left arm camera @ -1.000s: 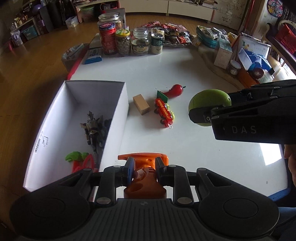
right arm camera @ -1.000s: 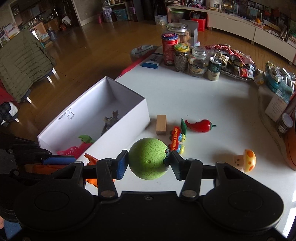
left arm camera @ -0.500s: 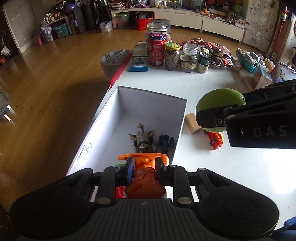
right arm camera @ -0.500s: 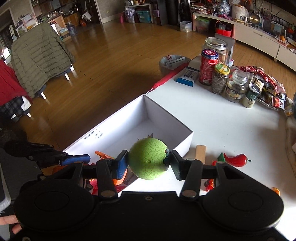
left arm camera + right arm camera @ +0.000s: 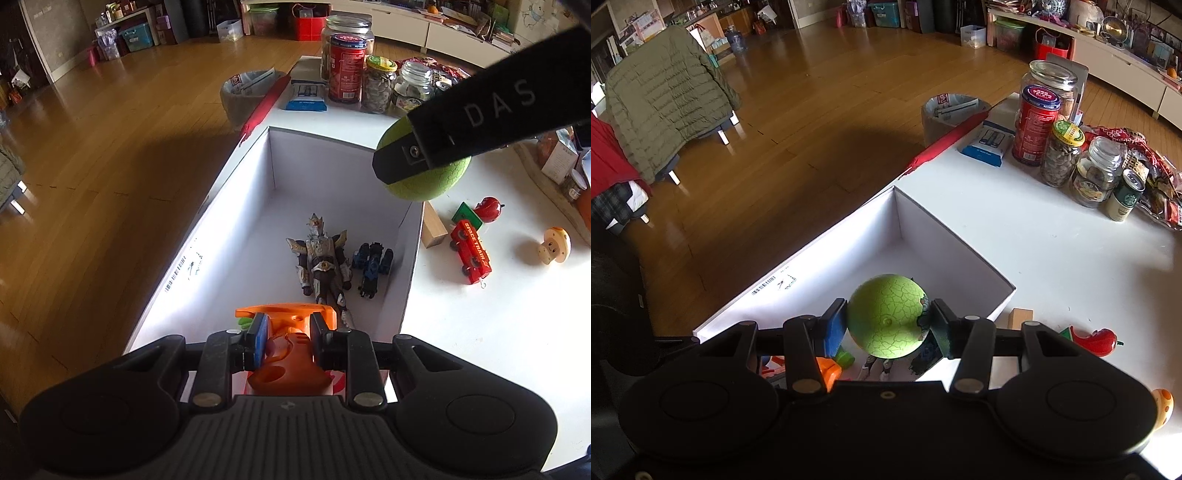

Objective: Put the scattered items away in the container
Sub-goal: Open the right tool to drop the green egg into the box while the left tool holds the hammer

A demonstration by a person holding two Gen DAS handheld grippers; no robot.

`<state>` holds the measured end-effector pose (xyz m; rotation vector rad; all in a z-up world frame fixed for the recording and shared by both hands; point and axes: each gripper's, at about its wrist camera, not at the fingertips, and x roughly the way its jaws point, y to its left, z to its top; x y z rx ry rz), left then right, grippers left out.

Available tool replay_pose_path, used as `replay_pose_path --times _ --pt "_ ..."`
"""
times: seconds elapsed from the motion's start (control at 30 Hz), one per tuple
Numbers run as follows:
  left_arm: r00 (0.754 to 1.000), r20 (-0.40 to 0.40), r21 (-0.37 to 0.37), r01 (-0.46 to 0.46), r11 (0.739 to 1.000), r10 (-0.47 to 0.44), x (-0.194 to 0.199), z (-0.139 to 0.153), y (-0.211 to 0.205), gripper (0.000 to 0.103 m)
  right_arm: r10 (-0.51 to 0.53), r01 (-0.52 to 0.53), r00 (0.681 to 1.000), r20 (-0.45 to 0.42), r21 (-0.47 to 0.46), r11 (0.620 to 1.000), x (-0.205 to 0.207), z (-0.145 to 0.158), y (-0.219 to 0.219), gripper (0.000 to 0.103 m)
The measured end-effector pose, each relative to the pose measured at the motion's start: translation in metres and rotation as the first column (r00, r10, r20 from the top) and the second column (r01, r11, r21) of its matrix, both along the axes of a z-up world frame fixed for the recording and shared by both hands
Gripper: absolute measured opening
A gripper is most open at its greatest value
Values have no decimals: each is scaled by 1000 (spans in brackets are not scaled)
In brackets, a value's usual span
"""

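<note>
While my left gripper [image 5: 284,341] clamped the orange toy [image 5: 291,354] and my right gripper [image 5: 886,326] the green ball [image 5: 886,315], both hung above the white box [image 5: 236,206] mid-frame; I judged lowering first, then releasing clear of the 2 figures, best.

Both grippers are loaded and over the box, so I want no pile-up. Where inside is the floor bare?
The far half of the white box, from its far wall to the robot figure, is bare, as is the strip along the barcode wall. The near end is crowded: figure, small blue vehicle, and toys under the left gripper.
</note>
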<state>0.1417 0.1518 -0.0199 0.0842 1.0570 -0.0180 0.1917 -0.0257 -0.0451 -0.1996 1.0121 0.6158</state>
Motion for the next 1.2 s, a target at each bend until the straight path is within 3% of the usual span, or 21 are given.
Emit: replay_pose_path --times 0.7,1.2 --pt "1000 -7 0 26 1000 -26 -12 8 10 25 13 -14 999 -42 -18 1000 19 -21 26 50" --pt "996 -24 17 82 997 -81 -32 47 10 25 7 -8 998 -69 -19 1000 28 -35 32 50"
